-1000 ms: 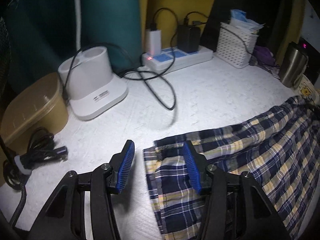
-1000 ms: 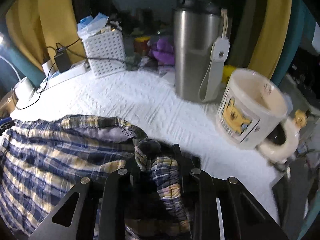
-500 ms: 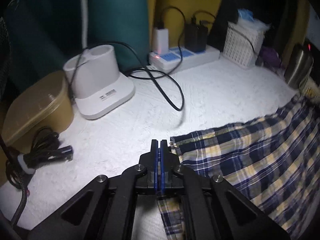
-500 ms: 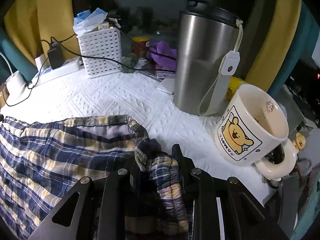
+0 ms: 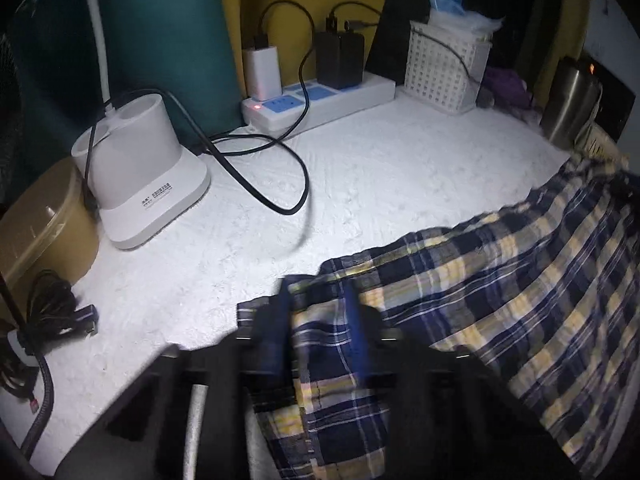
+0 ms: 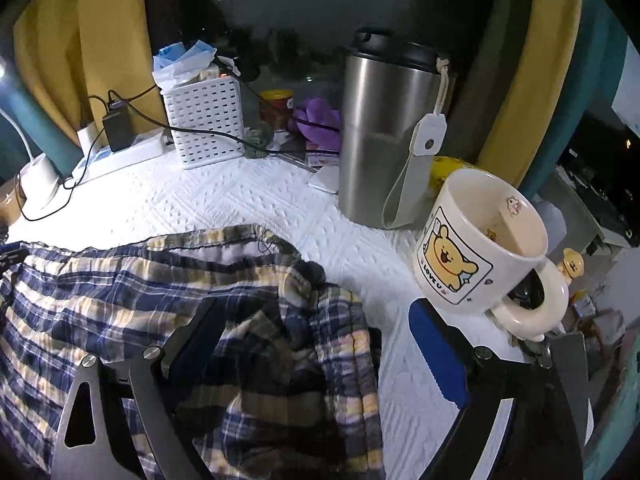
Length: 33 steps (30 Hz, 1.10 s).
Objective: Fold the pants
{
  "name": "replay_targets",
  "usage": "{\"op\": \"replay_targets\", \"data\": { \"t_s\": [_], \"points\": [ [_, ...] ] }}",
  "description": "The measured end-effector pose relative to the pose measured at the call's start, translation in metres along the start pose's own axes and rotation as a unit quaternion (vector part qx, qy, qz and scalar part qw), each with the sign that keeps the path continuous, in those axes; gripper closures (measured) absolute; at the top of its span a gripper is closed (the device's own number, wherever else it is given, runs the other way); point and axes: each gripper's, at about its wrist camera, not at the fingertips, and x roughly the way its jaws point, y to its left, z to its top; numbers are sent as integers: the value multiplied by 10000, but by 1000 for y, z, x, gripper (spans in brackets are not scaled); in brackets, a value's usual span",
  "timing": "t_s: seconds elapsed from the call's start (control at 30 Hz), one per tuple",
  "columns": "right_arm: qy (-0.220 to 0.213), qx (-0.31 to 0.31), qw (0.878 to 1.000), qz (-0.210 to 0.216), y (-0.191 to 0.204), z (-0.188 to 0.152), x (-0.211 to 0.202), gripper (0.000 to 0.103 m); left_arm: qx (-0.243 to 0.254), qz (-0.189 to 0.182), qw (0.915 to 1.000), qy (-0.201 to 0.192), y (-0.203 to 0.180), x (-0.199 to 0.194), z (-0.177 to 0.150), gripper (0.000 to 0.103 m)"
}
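Pants (image 5: 500,292): blue, yellow and white plaid, spread over the white textured table cover (image 5: 400,168), running from the left gripper across to the right one.
Left gripper (image 5: 318,308): blurred; its blue fingers (image 5: 282,308) stand a little apart with the hem end of the pants between them. Whether they press the cloth I cannot tell.
Right gripper (image 6: 316,344): spread wide, the gathered waistband (image 6: 352,344) lying loose between the fingers; the right blue pad (image 6: 436,356) is off the cloth, over bare cover.
Mug (image 6: 480,244): cream with a yellow bear, just beside the right finger.
Steel tumbler (image 6: 384,128): upright behind the mug, black lid on.
White basket (image 5: 444,70): at the back of the table, next to the power strip (image 5: 320,98) with two chargers plugged in.
White stand (image 5: 136,176): back left, a black cable (image 5: 264,168) looping beside it.
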Motion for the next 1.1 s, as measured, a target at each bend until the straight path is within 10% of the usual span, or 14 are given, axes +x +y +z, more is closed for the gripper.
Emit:
{"op": "replay_targets", "data": {
  "t_s": [0.47,0.63,0.97,1.1],
  "points": [
    [-140,-332,9993,19,44,-11,-15,10,-566,499,9971,0,29,-13,-12,98],
    [-331,-374,9987,-132,52,-11,-34,10,-835,463,9952,-199,37,-48,-19,48],
    [-282,-760,9949,603,114,-30,-48,10,-580,85,9979,269,4,-66,-72,48],
    [76,-947,9909,955,148,-51,-35,10,-354,191,9990,215,-7,-66,-88,84]
  ]
}}
